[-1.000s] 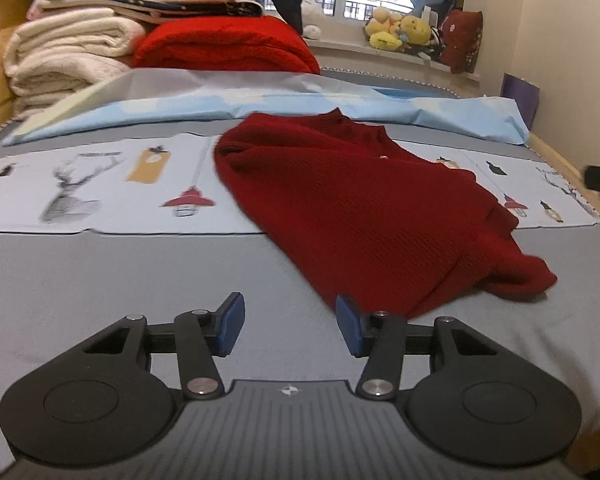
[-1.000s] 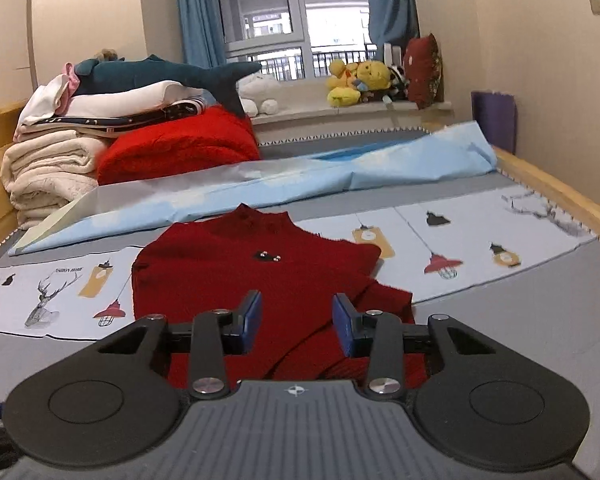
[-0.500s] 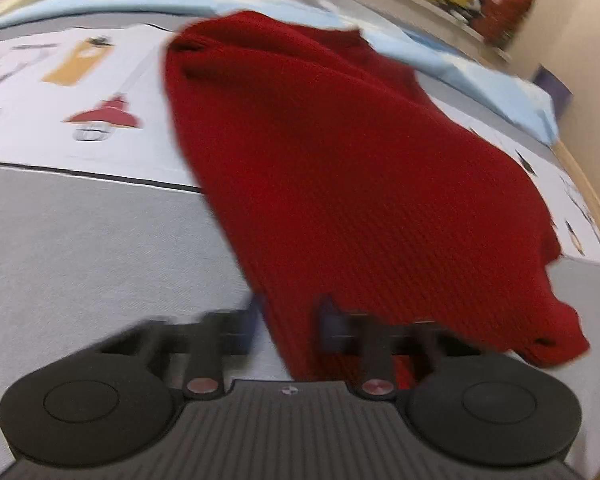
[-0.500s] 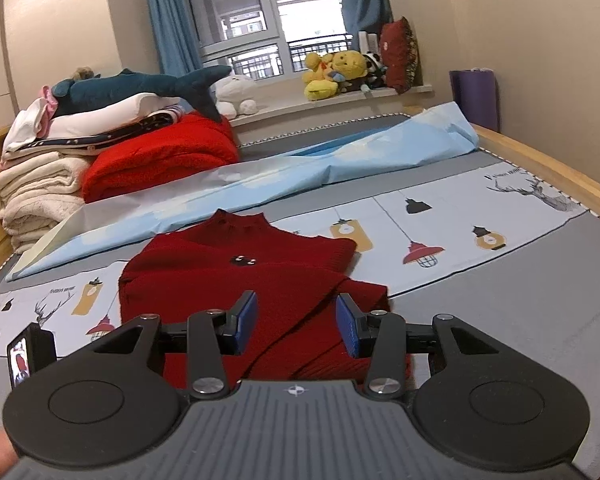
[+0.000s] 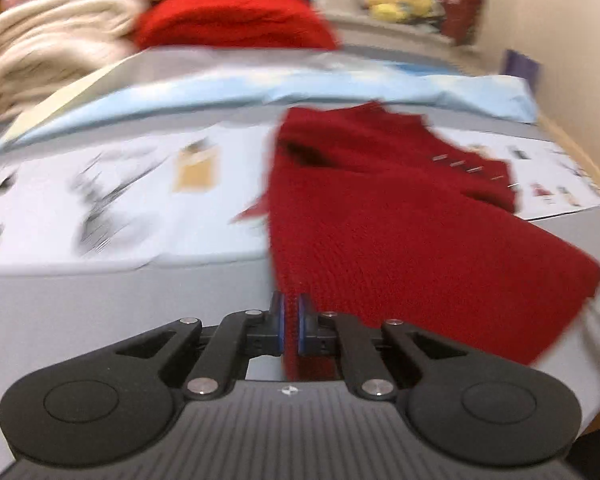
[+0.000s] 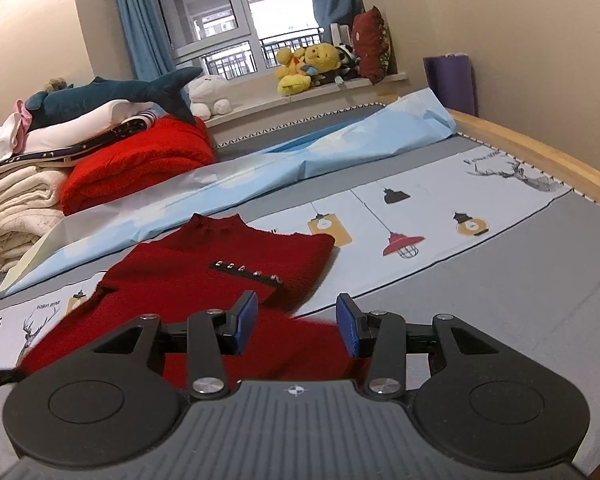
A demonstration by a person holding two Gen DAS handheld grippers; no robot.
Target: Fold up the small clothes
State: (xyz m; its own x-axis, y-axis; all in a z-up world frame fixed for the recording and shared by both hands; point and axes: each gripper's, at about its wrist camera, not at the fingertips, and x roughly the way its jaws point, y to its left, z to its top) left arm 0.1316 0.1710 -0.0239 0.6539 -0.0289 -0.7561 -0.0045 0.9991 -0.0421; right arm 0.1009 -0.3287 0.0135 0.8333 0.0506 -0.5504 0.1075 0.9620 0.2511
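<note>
Left gripper [image 5: 291, 322]: jaws clamped on the near left edge of the red sweater [image 5: 400, 220]. A thin strip of knit runs between the blue pads [image 5: 281, 320] and drops below them toward the gripper body. The left view is motion-blurred, so I can't read finer detail.

The sweater lies on the bed [image 6: 520, 292], across the grey sheet and the printed strip of lamps and deer [image 6: 440, 216]. In the right view its collar points away from me, toward the window. A dark placket with small metal studs [image 6: 246, 270] crosses the chest. The near part of the sweater is bunched and sits partly hidden by the gripper body.

Right gripper [image 6: 296, 326]: jaws apart, blue pads [image 6: 247, 320] facing each other with a clear gap. Red knit shows in that gap, but it lies behind and below the pads, and I see neither pad pressing on it. I read it as hovering over the near hem, not gripping.

Behind the sweater, a light blue sheet [image 6: 340, 148] lies in a long rumpled band across the bed. At the far left, a stack of folded cream blankets [image 6: 16, 208], a folded bright red blanket [image 6: 140, 164] and a plush shark [image 6: 112, 94] on top. Yellow soft toys [image 6: 308, 66] sit on the window sill. A wooden bed rail [image 6: 540, 152] runs along the right side.
</note>
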